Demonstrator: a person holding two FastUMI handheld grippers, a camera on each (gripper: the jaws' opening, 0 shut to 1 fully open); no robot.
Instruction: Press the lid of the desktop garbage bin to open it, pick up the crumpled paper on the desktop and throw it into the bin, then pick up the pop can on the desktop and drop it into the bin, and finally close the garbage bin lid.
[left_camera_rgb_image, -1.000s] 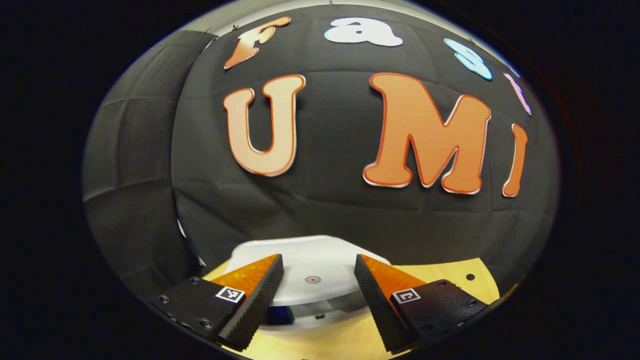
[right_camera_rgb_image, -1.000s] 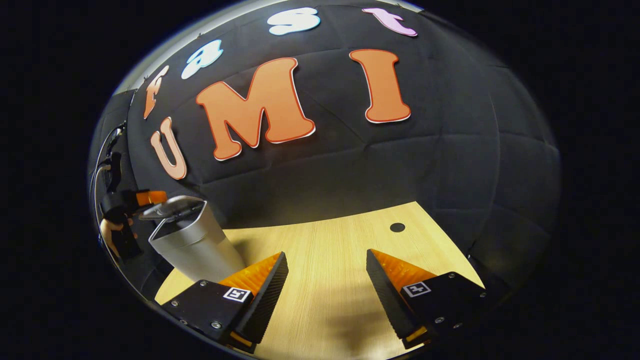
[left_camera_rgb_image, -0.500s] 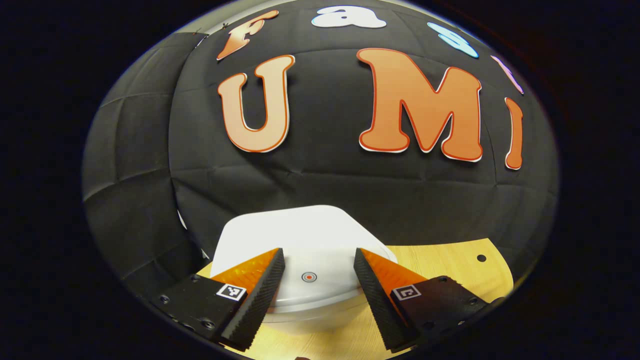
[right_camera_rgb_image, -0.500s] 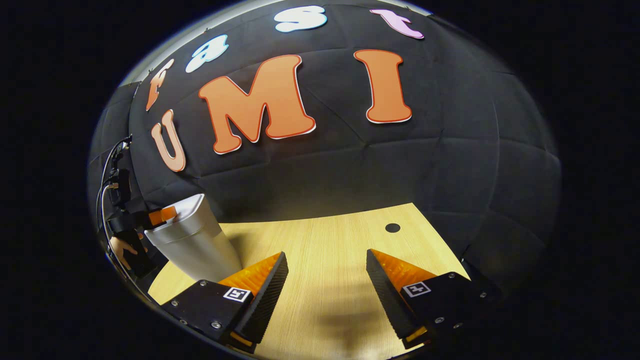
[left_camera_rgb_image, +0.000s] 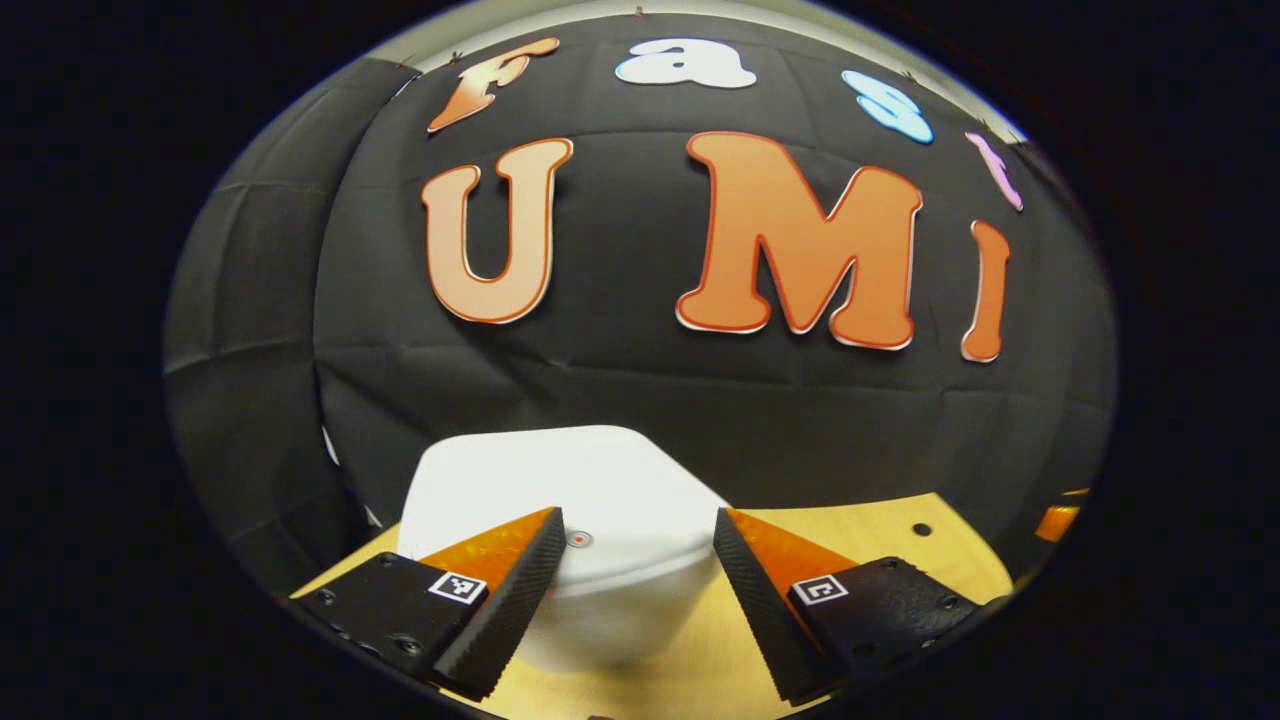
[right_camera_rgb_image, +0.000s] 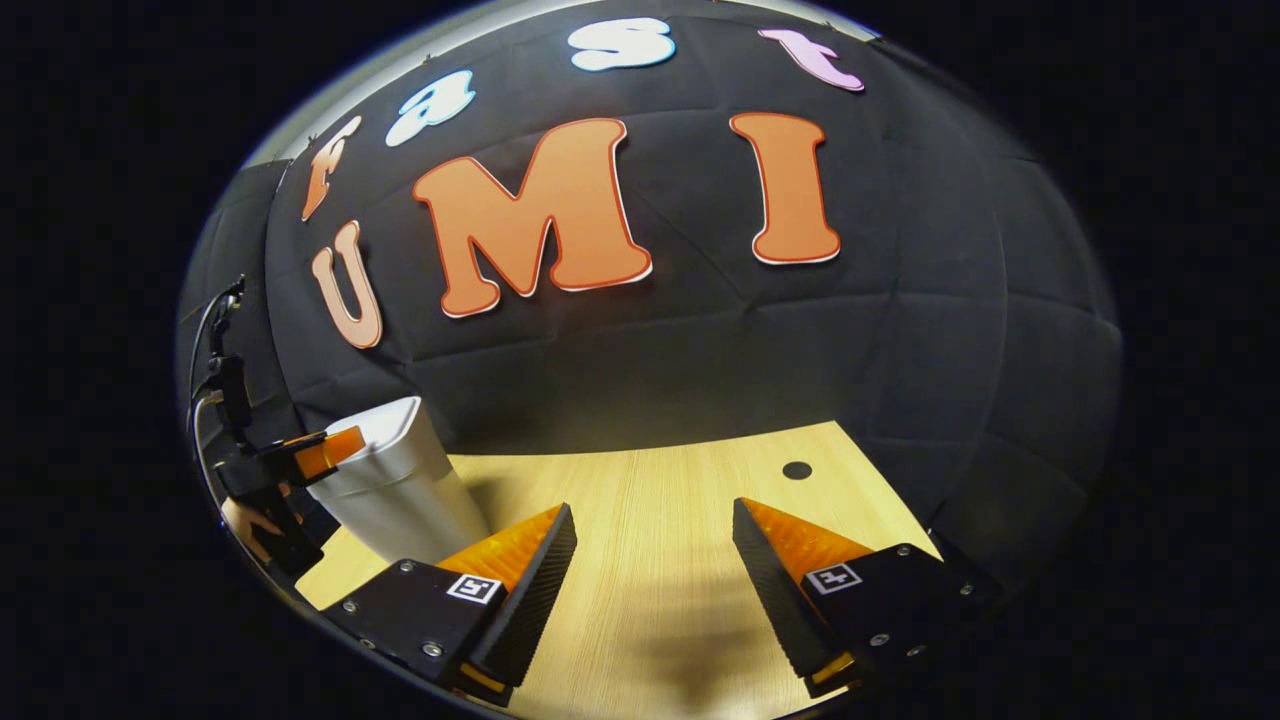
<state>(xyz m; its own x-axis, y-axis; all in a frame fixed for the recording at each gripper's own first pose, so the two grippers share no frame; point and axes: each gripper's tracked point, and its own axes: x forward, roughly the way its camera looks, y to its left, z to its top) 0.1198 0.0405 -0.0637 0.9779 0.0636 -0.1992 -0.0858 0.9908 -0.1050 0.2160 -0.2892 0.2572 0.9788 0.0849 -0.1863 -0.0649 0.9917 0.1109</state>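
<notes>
The white desktop bin (left_camera_rgb_image: 590, 590) stands right in front of my left gripper (left_camera_rgb_image: 636, 535), its lid (left_camera_rgb_image: 545, 475) lying flat and closed, with a small red dot (left_camera_rgb_image: 578, 538) near the front edge. The left gripper is open, one finger to each side of the lid's front, nothing held. In the right gripper view the bin (right_camera_rgb_image: 400, 495) stands at the far left with the left gripper (right_camera_rgb_image: 322, 452) at its top rim and a hand (right_camera_rgb_image: 245, 518) behind it. My right gripper (right_camera_rgb_image: 652, 535) hangs open over the bare wooden table (right_camera_rgb_image: 650, 490).
The black cloth wall rises close behind the bin and the table's far edge. A small dark hole (right_camera_rgb_image: 797, 469) marks the tabletop at the right, also seen as the hole (left_camera_rgb_image: 921, 529) in the left gripper view.
The lid stood ajar a second ago; now it lies flat on the bin. The left gripper pressed down on it, then drew back slightly. The right gripper barely moved.
</notes>
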